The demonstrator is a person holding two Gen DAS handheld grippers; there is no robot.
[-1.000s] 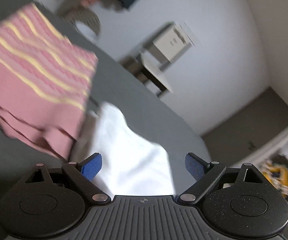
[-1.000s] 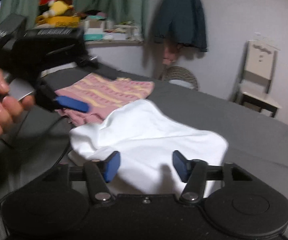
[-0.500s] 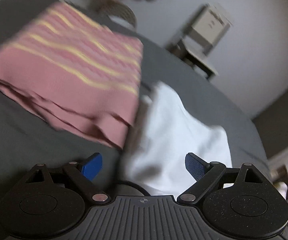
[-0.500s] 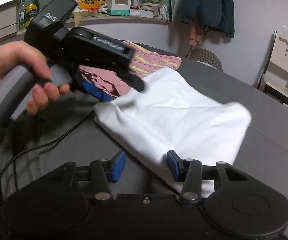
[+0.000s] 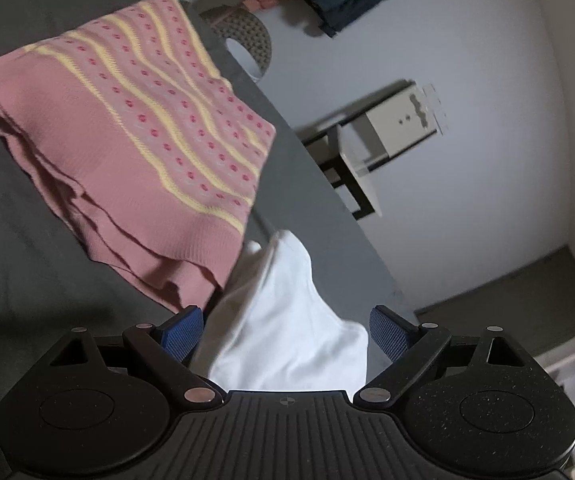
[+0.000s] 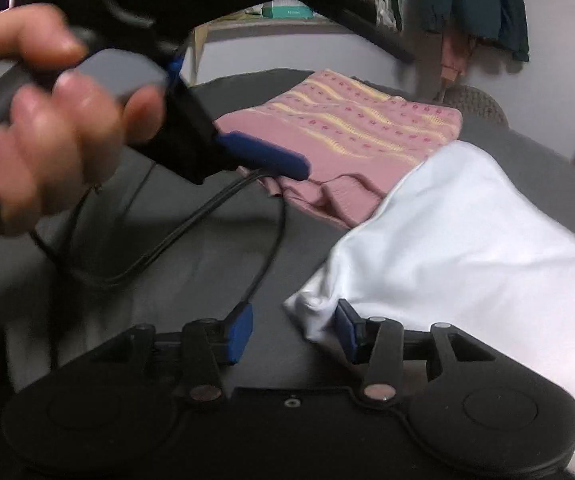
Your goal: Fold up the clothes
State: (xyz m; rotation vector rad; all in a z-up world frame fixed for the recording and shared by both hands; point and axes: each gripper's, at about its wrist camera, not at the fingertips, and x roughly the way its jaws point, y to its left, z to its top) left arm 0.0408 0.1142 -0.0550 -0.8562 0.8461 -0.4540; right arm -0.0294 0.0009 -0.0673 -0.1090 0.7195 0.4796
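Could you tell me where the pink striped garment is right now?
In both views it lies folded on the grey surface, the pink striped garment just beyond the white garment.

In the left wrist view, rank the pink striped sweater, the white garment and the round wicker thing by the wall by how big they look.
1. Pink striped sweater, largest in frame.
2. White garment, but the gripper body hides its near part, so it may really be bigger.
3. Round wicker thing, smallest; it is also farthest, so its true size is unsure.

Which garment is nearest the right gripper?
The white garment: its corner lies at the open right gripper. The pink striped one lies folded farther back.
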